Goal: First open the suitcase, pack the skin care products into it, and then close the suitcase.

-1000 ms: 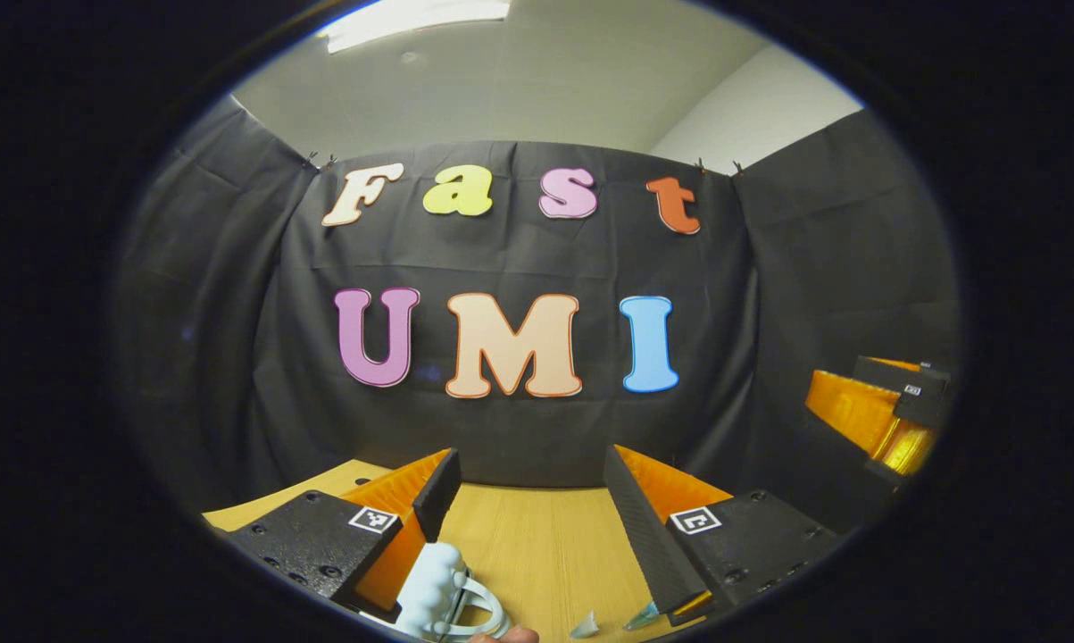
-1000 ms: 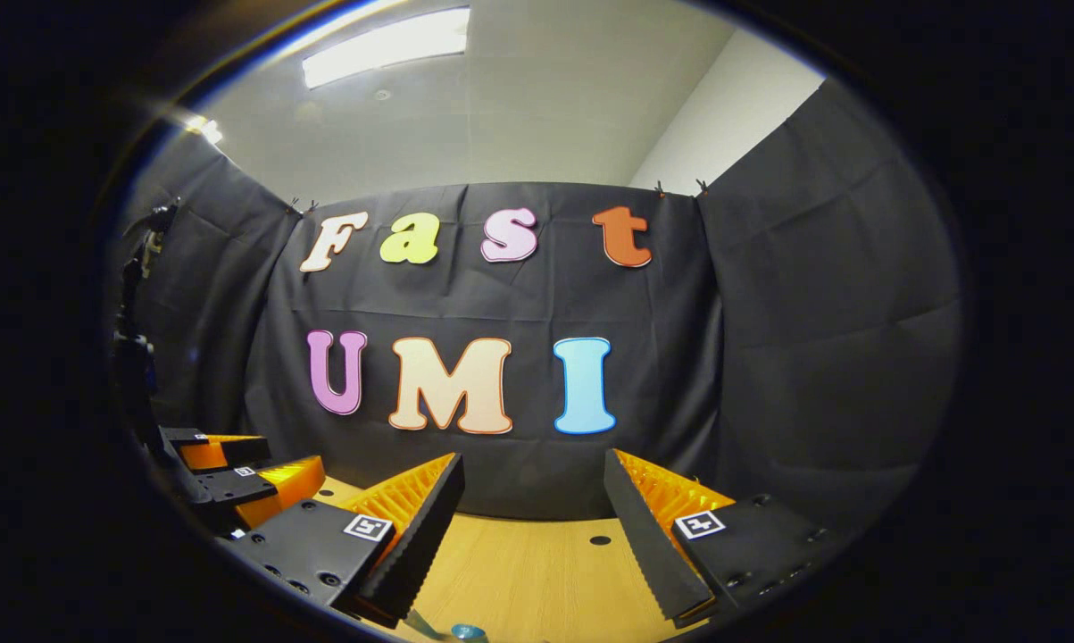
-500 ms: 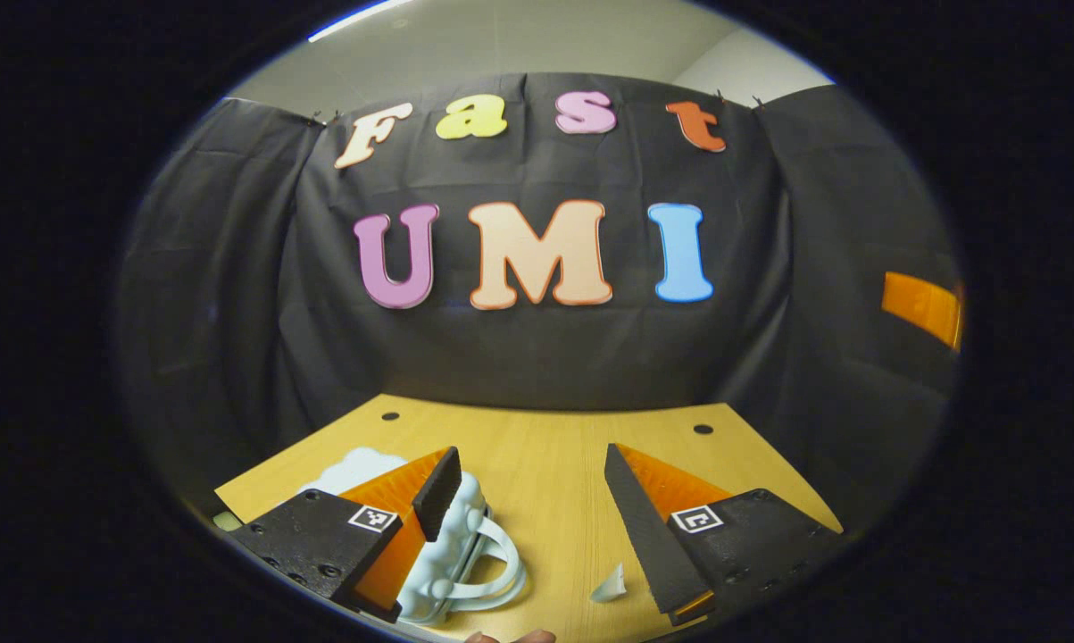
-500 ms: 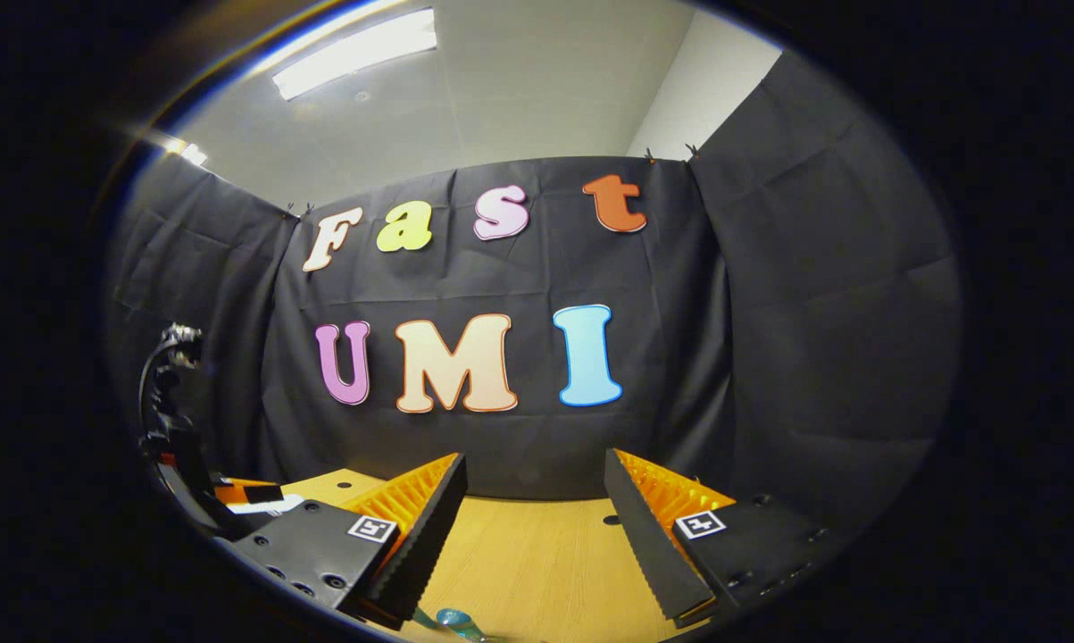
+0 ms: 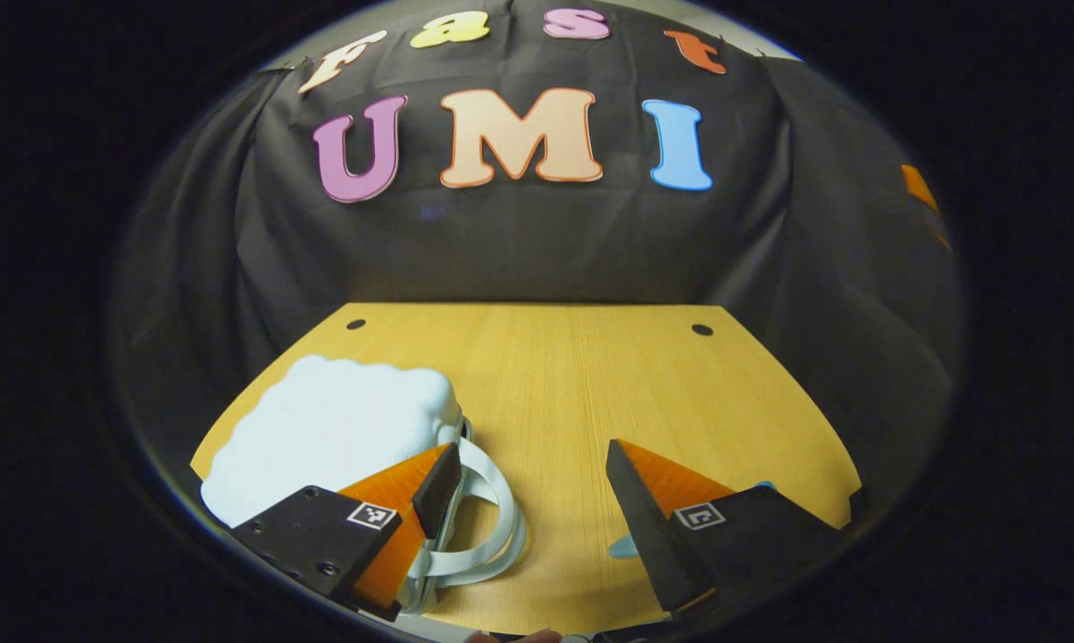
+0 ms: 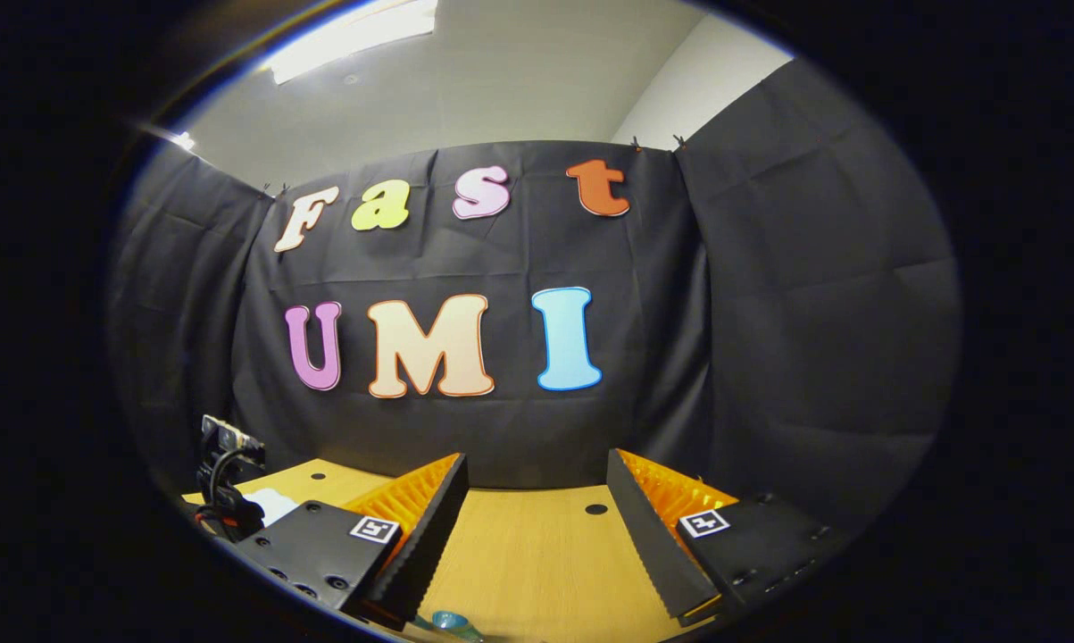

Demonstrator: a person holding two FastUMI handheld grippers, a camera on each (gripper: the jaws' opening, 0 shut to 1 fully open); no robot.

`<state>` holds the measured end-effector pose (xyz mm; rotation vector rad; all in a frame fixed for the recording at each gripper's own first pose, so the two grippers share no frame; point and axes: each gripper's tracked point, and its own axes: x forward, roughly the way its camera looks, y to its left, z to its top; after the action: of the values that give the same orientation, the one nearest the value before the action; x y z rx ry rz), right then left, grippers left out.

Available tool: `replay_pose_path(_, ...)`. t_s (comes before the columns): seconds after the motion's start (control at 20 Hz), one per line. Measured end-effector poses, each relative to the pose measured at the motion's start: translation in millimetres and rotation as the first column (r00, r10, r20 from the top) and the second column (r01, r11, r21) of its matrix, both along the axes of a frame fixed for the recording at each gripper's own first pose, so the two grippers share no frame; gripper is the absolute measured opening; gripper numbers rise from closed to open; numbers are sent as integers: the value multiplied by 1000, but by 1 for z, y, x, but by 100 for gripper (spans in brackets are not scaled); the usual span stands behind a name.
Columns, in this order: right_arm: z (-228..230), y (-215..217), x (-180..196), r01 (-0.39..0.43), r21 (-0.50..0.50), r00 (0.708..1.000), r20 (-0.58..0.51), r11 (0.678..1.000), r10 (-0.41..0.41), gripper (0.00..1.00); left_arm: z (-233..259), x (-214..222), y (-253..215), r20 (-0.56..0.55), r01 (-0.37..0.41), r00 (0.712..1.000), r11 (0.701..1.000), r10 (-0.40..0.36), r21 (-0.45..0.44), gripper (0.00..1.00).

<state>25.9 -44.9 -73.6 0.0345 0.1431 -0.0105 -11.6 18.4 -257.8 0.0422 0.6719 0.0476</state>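
L gripper view, lower left of frame: 1 suitcase, pale blue, scalloped shell, lying flat on the wood table, lid down, so not opened yet. Its long axis looks to run from lower left up toward frame centre. 1 white loop handle sticks out on its right side, toward the gap between my fingers. My left gripper has its fingers spread apart, holding nothing; the left finger sits over the handle/case edge, can't tell if touching. So the case lies down-left of that gripper, handle just beside the left finger. L hand is the nearer 1 by my read, so the opening move prob starts there.

Right of the handle, bottom centre-right: 1 small teal item peeking out beside the right finger, mostly hidden, maybe skin care, can't tell.

R gripper view: my right gripper also has fingers apart, empty, pointing at the wall over the table. Bottom centre: 1 small teal item, partly cut off, type unclear. Lower left: cables and a bit of white, too small to id.
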Motion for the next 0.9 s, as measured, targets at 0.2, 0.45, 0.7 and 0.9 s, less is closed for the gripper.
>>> replay_pose_path(0.2, -5, -1, 6, 21, -10, 1000, -22, 1000, -22, 98, -28, -4, 6, -106, -30, 994, 999, 28, -20, 97)
replay_pose_path(0.45, -13, 7, 9, 18, -43, 999, -39, 999, -20, 98, -62, -13, 10, -238, -60, 970, 997, 45, -57, 97)
replay_pose_path(0.7, -19, 14, 8, 5, -73, 999, -51, 997, -8, 96, -83, -14, 11, -327, -73, 944, 995, 45, -74, 93)
replay_pose_path(0.9, -24, 10, 6, 16, -82, 998, -60, 997, -21, 99, -98, -13, 9, -384, -73, 923, 993, 33, -90, 91)
